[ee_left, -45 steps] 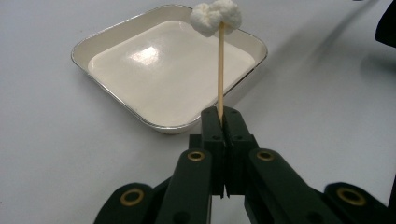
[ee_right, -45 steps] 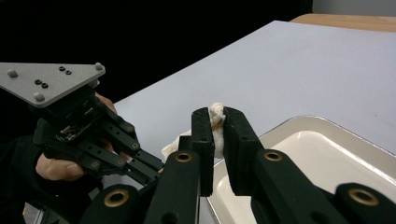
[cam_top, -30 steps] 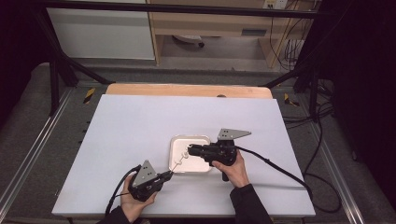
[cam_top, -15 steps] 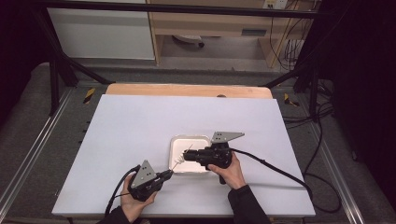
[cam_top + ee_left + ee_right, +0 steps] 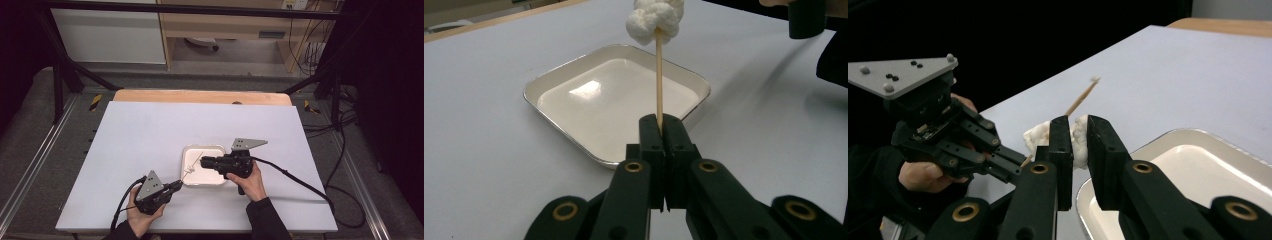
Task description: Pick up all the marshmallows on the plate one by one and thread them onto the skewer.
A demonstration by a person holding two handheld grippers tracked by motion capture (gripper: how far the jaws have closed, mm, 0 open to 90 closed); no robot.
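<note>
A thin wooden skewer (image 5: 658, 75) stands up from my left gripper (image 5: 663, 122), whose jaws are shut on its lower end. A white marshmallow (image 5: 654, 20) is threaded on the skewer near its top. In the right gripper view my right gripper (image 5: 1075, 125) has its jaws closed on the marshmallow (image 5: 1034, 137), and the skewer's tip (image 5: 1092, 82) pokes out beyond them. In the high view the left gripper (image 5: 178, 184) sits at the near left corner of the white tray (image 5: 210, 177). The right gripper (image 5: 202, 161) reaches over the tray from the right.
The shallow white tray (image 5: 614, 95) is empty and lies on a white table top (image 5: 150, 135). A wooden strip (image 5: 200, 96) runs along the table's far edge. Black cables (image 5: 295, 180) trail from both grippers toward the near and right sides.
The right gripper has shifted slightly over the tray. The left gripper and the skewer have stayed where they were.
</note>
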